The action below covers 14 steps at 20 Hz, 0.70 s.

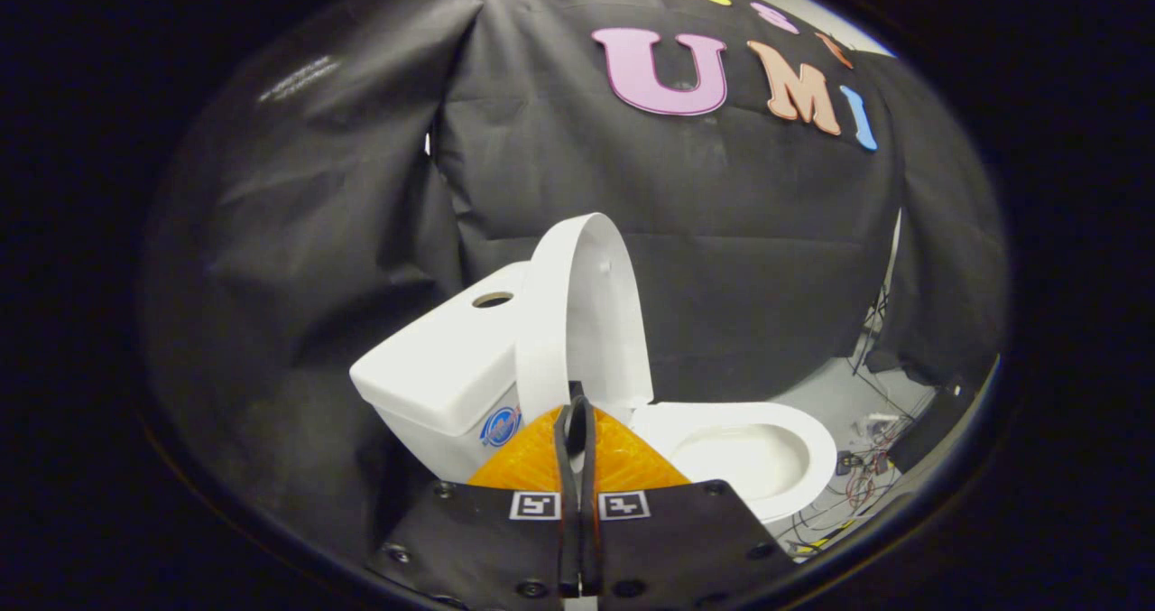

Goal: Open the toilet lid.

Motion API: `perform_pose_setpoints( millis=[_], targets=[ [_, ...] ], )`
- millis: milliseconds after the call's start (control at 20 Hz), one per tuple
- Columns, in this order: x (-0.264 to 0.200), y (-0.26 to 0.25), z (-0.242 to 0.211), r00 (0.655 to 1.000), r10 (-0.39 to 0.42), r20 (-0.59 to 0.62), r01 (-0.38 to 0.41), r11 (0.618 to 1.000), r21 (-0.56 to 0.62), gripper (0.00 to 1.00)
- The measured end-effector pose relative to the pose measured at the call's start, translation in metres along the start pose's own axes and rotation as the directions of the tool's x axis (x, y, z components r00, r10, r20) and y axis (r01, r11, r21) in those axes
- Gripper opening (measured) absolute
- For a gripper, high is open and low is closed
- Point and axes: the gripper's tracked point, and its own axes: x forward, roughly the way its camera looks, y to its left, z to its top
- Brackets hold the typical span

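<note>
A small white toilet stands just ahead of my fingers, in front of the black cloth wall. Its lid (591,304) is raised, standing nearly upright beside the tank (438,372). The seat and open bowl (753,453) lie to the right of the fingers. My gripper (575,405) is shut, its two fingers pressed together with no gap. The tips sit right at the lower edge of the raised lid; nothing shows between them.
The tank top has a round button hole (492,300). Loose wires and small electronics (862,471) lie on the pale floor to the right of the bowl. Black cloth hangs close behind and to the left of the toilet.
</note>
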Motion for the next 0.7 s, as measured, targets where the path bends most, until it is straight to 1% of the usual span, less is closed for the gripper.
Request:
perform_pose_setpoints(
  millis=[50, 150, 250, 300, 400, 450, 500, 650, 700],
  targets=[
    [0.001, 0.003, 0.000, 1.000, 0.010, 0.001, -0.010, 1.000, 0.000, 0.01],
    [0.003, 0.013, 0.000, 0.999, 0.033, 0.005, -0.033, 0.999, 0.004, 0.05],
    [0.003, 0.013, -0.002, 1.000, 0.013, 0.010, -0.013, 1.000, 0.022, 0.08],
    [-0.001, 0.024, -0.001, 0.998, 0.063, 0.013, -0.063, 0.998, 0.025, 0.10],
    [-0.002, 0.035, -0.001, 0.995, 0.097, 0.023, -0.098, 0.995, 0.018, 0.32],
    [-0.004, 0.039, 0.003, 0.993, 0.117, 0.032, -0.117, 0.993, -0.006, 0.43],
    [-0.006, 0.049, 0.004, 0.986, 0.160, 0.043, -0.159, 0.987, -0.025, 0.56],
    [-0.021, 0.054, 0.022, 0.980, 0.181, 0.085, -0.173, 0.980, -0.099, 0.94],
    [-0.029, 0.054, 0.031, 0.976, 0.187, 0.109, -0.172, 0.977, -0.129, 0.93]
  ],
)
